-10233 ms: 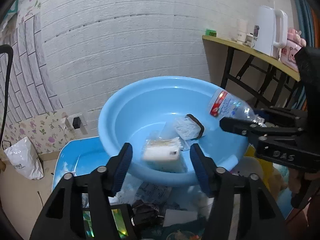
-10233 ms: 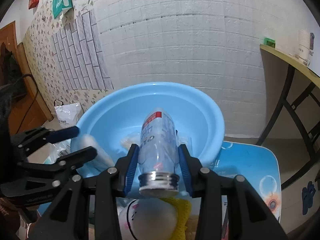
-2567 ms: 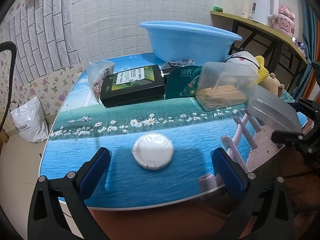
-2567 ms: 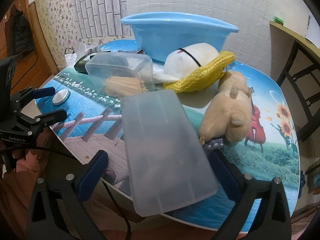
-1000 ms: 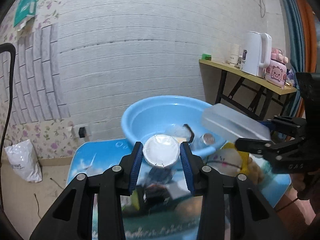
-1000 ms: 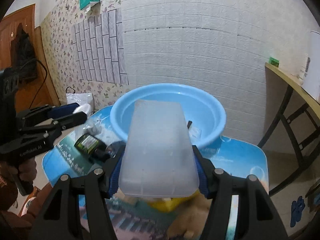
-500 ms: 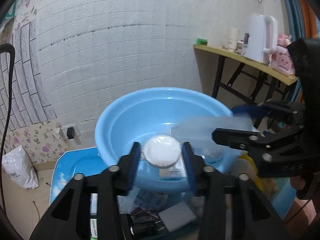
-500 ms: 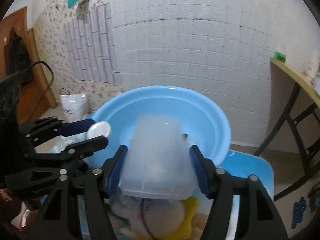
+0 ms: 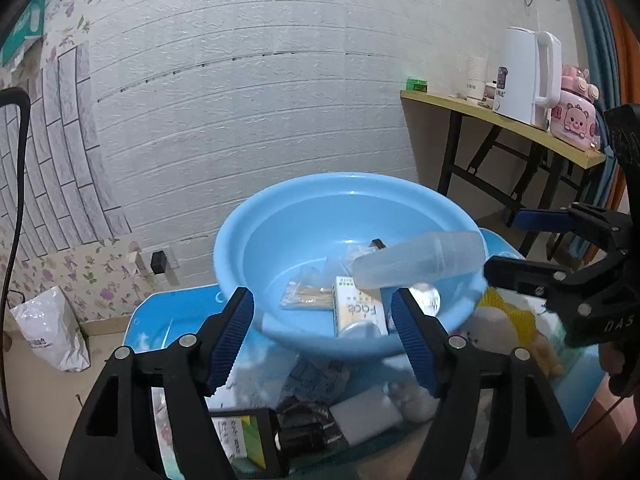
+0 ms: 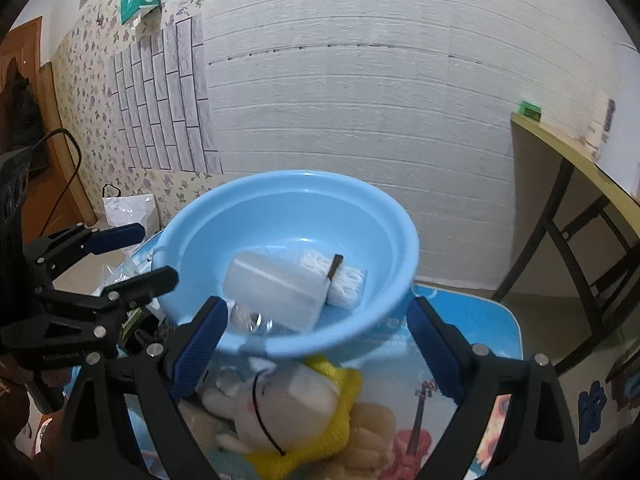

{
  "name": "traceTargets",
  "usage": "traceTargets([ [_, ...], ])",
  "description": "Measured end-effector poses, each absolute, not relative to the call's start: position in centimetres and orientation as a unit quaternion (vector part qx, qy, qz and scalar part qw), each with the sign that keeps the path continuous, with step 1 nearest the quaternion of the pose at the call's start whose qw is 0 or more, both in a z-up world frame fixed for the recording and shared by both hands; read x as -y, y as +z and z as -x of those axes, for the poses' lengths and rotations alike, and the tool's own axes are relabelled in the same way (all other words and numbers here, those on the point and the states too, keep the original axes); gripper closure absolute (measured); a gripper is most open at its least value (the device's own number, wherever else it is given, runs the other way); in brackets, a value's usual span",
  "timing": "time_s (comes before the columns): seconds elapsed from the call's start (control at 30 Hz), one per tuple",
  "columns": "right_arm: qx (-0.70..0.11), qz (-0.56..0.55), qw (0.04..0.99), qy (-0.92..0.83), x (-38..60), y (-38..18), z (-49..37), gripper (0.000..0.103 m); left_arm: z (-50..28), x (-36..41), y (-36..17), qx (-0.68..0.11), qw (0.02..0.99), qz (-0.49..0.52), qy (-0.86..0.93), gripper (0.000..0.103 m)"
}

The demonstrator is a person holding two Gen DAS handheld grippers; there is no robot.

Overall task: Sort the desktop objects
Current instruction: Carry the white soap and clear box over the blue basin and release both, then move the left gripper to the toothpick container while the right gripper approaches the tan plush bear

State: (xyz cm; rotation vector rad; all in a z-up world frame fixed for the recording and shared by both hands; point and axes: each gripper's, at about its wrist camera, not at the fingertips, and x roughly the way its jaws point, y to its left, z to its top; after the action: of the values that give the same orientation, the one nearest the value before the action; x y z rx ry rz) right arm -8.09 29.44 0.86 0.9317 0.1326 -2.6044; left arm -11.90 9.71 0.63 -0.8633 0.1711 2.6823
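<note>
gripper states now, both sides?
Left gripper: open, holding nothing.
Right gripper: open, holding nothing; the plastic lid is in the basin.

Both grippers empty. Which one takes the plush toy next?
Right, probably. The plush toy lies just under the open right gripper, between its fingers. From the left gripper, also open, it sits off to the right.

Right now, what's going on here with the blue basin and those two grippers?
A person is sorting tabletop clutter into the blue basin. Both grippers are open and empty: the left gripper and right gripper hover at its near rim. The translucent plastic lid is tilted inside the basin, on or just above packets and a small carton. A plush toy and boxes remain on the table.
</note>
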Motion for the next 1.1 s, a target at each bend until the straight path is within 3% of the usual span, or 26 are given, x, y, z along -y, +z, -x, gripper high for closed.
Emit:
traceTargets([
  [0.37, -0.019, -0.353, 0.156, -0.923, -32.0, -0.8, 5.1, 0.01, 8.0, -8.9, -0.8, -0.045, 0.148, 0.324, 0.933, 0.02],
  [1.1, -0.007, -0.407, 0.153, -0.901, -33.5, -5.6, 1.5, 0.01, 3.3, -10.3, -4.9, -0.085, 0.207, 0.339, 0.914, 0.018],
])
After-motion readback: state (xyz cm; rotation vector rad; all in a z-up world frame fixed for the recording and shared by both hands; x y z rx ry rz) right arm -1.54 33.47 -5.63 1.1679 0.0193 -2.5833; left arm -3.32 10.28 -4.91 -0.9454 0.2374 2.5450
